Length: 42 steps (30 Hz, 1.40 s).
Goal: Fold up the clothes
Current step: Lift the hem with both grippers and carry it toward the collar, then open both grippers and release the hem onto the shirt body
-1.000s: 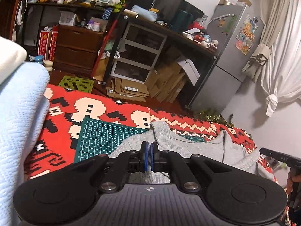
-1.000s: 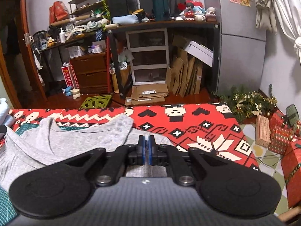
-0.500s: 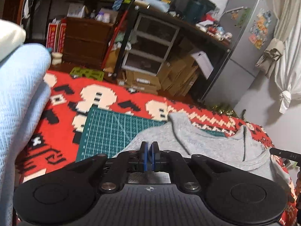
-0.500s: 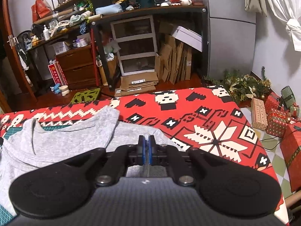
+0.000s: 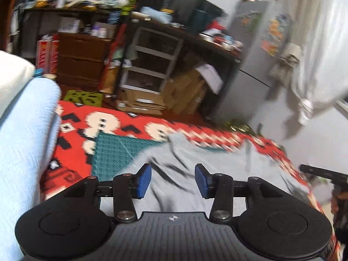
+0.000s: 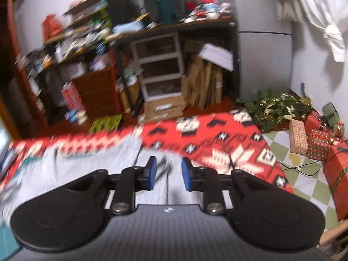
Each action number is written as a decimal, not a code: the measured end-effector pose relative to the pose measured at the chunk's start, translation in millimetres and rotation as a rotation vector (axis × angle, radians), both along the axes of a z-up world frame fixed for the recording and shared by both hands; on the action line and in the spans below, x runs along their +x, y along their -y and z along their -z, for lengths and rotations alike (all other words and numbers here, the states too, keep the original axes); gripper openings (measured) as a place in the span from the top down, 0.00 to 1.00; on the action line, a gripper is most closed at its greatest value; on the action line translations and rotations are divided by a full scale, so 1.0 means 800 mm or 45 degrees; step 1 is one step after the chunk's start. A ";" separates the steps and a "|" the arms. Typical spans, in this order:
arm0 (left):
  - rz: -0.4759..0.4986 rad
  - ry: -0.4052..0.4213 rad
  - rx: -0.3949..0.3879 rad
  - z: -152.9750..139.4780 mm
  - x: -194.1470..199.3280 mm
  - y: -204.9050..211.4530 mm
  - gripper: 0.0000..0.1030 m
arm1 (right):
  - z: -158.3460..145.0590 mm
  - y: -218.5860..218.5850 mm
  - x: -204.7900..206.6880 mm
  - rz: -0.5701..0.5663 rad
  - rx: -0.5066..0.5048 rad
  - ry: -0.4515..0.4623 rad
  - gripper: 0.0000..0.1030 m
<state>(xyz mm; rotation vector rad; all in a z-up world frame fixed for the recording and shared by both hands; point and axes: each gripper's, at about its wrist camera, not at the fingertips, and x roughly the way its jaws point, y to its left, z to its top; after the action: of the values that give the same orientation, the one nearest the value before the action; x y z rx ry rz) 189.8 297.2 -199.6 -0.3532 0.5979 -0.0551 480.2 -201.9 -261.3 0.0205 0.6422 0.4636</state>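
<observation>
Both claws opening over the rumpled grey knit garment [image 5: 217, 163], left claw [image 5: 173, 180] and right claw [image 6: 166, 173] empty, cloth directly beneath, stretched crosswise between them.

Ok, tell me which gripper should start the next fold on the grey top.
Probably the left gripper: its jaws are opening widest, with nothing clamped, over rumpled folds of the grey top. The right gripper, also opening and empty, sits near the top's edge by the red patterned cloth.

Both the left hand-held gripper [image 5: 173, 179] and right hand-held gripper [image 6: 167, 173], pinched shut a second ago, are opening, freeing the shirt [image 5: 217, 163].
</observation>
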 end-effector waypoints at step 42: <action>0.027 0.148 0.035 -0.050 -0.054 0.021 0.72 | -0.049 0.046 -0.112 -0.016 0.079 0.116 0.86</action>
<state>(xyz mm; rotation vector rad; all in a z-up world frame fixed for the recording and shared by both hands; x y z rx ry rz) 146.5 280.4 -159.9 -0.3147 0.4872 -0.0869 390.8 -239.0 -222.0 0.0542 0.5388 0.4938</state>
